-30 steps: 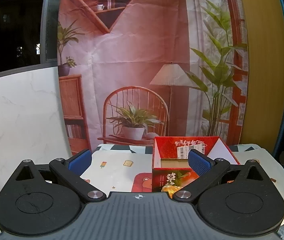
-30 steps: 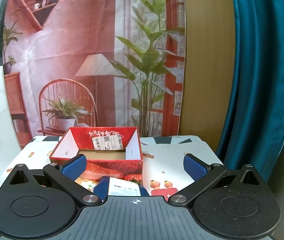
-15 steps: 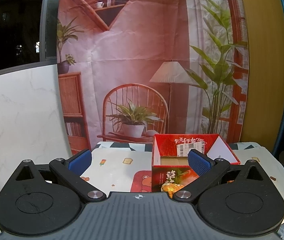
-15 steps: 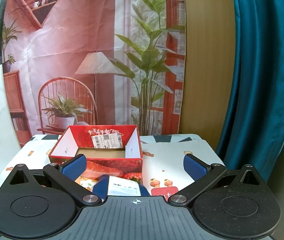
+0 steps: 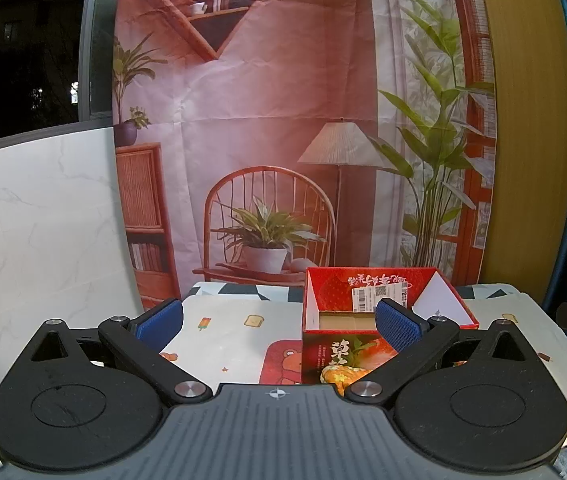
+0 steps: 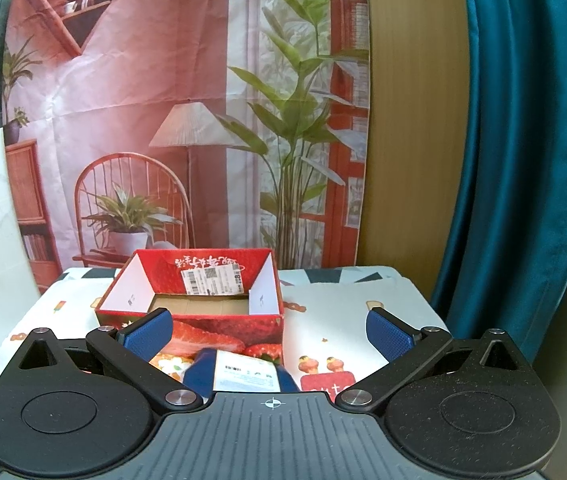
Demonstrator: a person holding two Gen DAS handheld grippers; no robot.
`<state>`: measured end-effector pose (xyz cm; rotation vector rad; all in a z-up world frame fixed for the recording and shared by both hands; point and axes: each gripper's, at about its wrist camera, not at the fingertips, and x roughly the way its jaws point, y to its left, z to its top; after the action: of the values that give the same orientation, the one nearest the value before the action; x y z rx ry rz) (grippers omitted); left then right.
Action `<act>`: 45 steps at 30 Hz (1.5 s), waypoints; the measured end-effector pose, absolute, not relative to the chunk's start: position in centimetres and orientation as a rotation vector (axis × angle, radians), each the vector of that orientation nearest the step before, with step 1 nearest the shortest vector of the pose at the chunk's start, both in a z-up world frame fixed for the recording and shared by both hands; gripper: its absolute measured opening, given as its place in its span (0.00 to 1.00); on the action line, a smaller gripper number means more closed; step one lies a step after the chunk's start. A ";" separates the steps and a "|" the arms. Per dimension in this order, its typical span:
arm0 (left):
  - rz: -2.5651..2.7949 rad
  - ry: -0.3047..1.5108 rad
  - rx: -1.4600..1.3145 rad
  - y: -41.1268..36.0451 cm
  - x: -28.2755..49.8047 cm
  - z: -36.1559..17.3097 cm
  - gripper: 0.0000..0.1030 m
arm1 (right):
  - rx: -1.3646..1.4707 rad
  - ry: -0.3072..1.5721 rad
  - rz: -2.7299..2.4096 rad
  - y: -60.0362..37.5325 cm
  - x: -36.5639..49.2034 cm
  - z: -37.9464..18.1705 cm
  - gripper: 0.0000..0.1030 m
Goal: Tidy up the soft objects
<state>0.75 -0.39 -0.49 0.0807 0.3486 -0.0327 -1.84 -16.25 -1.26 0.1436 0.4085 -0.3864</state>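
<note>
On the table (image 6: 363, 292), the red box (image 6: 191, 304) looks empty, so you've nothing packed yet. Your left gripper (image 5: 279, 326) and right gripper (image 6: 269, 330) are spread apart, holding nothing; the blue packet (image 6: 243, 374) lies just before the box.

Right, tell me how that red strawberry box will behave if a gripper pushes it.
The red strawberry box looks like thin cardboard with nothing visible inside, so it is probably light and would slide on the printed tablecloth rather than resist. Its open top and flaps suggest the walls could flex or dent. It sits low and wide, so tipping seems unlikely.
</note>
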 end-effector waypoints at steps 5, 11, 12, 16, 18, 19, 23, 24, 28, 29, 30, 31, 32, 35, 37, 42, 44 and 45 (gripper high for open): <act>-0.033 0.349 0.081 -0.4 0.8 -0.5 1.00 | 0.143 0.408 -0.386 -16.4 -1.8 -1.3 1.00; -0.034 0.349 0.080 -0.3 0.7 -0.6 1.00 | 0.144 0.409 -0.388 -16.3 -1.8 -1.4 1.00; -0.034 0.349 0.079 -0.3 0.7 -0.6 1.00 | 0.144 0.409 -0.387 -16.4 -1.8 -1.4 1.00; -0.034 0.350 0.078 -0.2 0.7 -0.6 1.00 | 0.144 0.408 -0.388 -16.3 -1.8 -1.4 1.00; -0.034 0.351 0.078 -0.3 0.7 -0.6 1.00 | 0.144 0.409 -0.388 -16.3 -1.8 -1.4 1.00; -0.034 0.351 0.078 -0.3 0.7 -0.6 1.00 | 0.145 0.409 -0.387 -16.3 -1.8 -1.4 1.00; -0.035 0.351 0.077 -0.3 0.7 -0.6 1.00 | 0.143 0.408 -0.388 -16.3 -1.8 -1.4 1.00; -0.035 0.351 0.077 -0.2 0.7 -0.6 1.00 | 0.143 0.408 -0.388 -16.3 -1.8 -1.4 1.00; -0.036 0.353 0.077 -0.3 0.7 -0.6 1.00 | 0.144 0.409 -0.387 -16.3 -1.8 -1.4 1.00; -0.036 0.353 0.077 -0.3 0.7 -0.6 1.00 | 0.144 0.408 -0.388 -16.2 -1.8 -1.4 1.00; -0.035 0.353 0.077 -0.3 0.7 -0.7 1.00 | 0.144 0.408 -0.388 -16.2 -1.8 -1.4 1.00; -0.035 0.354 0.077 -0.3 0.7 -0.7 1.00 | 0.144 0.408 -0.388 -16.2 -1.8 -1.4 1.00; -0.036 0.353 0.076 -0.2 0.7 -0.7 1.00 | 0.144 0.409 -0.389 -16.2 -1.8 -1.4 1.00; -0.035 0.353 0.076 -0.2 0.7 -0.7 1.00 | 0.144 0.408 -0.389 -16.2 -1.8 -1.4 1.00; -0.035 0.357 0.075 -0.3 0.7 -0.7 1.00 | 0.145 0.407 -0.393 -16.3 -1.8 -1.5 1.00; -0.034 0.371 0.073 -0.4 0.9 -1.2 1.00 | 0.148 0.407 -0.391 -16.5 -1.7 -1.8 1.00; -0.033 0.382 0.071 -0.3 1.4 -1.4 1.00 | 0.156 0.399 -0.383 -16.5 -1.7 -1.9 1.00; -0.034 0.387 0.070 -0.2 1.7 -1.5 1.00 | 0.166 0.391 -0.371 -16.6 -1.6 -2.1 1.00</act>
<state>1.72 -0.24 -1.51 0.0699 0.3874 -0.0337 -1.59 -16.60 -2.06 0.1659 0.3906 -0.3710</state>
